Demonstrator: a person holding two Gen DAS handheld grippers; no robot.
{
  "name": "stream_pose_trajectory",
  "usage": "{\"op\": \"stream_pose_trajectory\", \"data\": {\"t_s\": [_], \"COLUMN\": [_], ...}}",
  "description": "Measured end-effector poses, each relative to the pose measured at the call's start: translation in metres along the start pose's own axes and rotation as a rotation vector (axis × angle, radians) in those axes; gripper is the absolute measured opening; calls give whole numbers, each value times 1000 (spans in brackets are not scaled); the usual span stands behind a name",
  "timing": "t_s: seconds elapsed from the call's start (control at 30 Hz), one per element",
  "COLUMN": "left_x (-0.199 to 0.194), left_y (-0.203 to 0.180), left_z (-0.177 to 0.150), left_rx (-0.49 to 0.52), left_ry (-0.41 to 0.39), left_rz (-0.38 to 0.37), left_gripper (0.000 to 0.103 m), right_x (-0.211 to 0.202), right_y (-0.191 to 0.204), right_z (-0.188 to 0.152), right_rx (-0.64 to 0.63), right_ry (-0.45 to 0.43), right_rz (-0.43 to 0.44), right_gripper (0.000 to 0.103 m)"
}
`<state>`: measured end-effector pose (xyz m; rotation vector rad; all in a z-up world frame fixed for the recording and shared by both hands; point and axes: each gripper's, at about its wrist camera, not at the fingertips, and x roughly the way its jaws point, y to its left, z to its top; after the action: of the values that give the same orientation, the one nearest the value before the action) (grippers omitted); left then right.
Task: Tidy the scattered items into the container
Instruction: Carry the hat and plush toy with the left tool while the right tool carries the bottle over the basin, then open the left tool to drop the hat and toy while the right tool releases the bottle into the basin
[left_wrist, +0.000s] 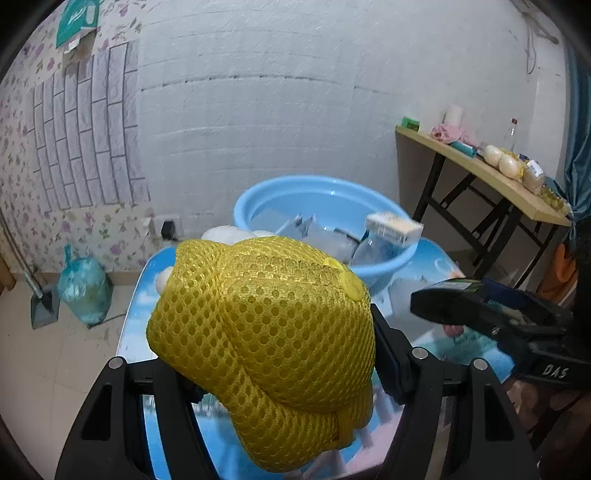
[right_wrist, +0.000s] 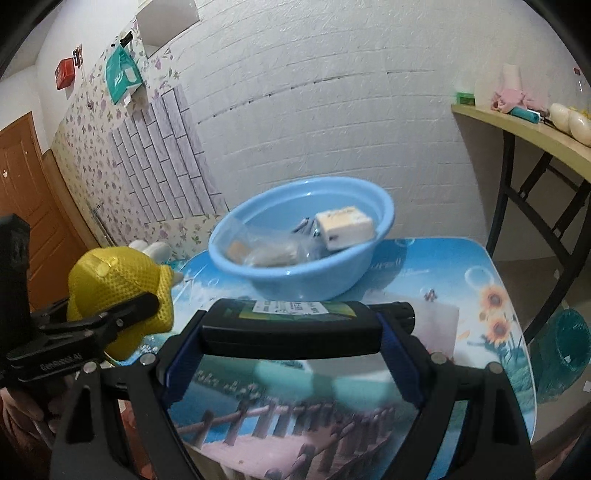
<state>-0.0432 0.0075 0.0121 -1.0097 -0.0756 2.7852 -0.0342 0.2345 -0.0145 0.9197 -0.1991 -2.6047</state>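
Note:
My left gripper (left_wrist: 273, 354) is shut on a yellow mesh pouch (left_wrist: 266, 314), lifted above the picture-printed table (left_wrist: 136, 321). Beyond it stands the blue basin (left_wrist: 258, 206), holding a cream box (left_wrist: 393, 227), a clear bottle and plastic bags. My right gripper (right_wrist: 291, 325) is shut on a black bottle (right_wrist: 291, 328) with a green label, held crosswise just in front of the basin (right_wrist: 295, 273). In the right wrist view the left gripper (right_wrist: 122, 314) and its pouch (right_wrist: 118, 280) hang at the left. A white plush item (right_wrist: 151, 249) lies behind the pouch.
A wooden side table (left_wrist: 480, 173) with several items stands at the right by the wall. On the floor at the left are a green bag (left_wrist: 85, 291) and a dustpan (left_wrist: 44, 306). A teal basket (right_wrist: 565, 343) sits on the floor beside the table's right edge.

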Motion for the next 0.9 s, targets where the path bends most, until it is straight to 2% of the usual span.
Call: {"op": "stream_pose_trajectory", "data": {"t_s": [0.53,0.9], "left_x": [61,119], "left_y": [-4,-5], "left_z": [75,92], "left_rx": [84,105], "left_ry": [-28,30], "left_rz": [3,-36], "left_gripper": [69,71], "right_x": [45,95], "right_y": [-22,-32], "right_z": [51,78], "right_rx": [-48,-75], "right_ry": [-50,-30], "right_rz": [-4,11], "right_gripper": [89,89]}}
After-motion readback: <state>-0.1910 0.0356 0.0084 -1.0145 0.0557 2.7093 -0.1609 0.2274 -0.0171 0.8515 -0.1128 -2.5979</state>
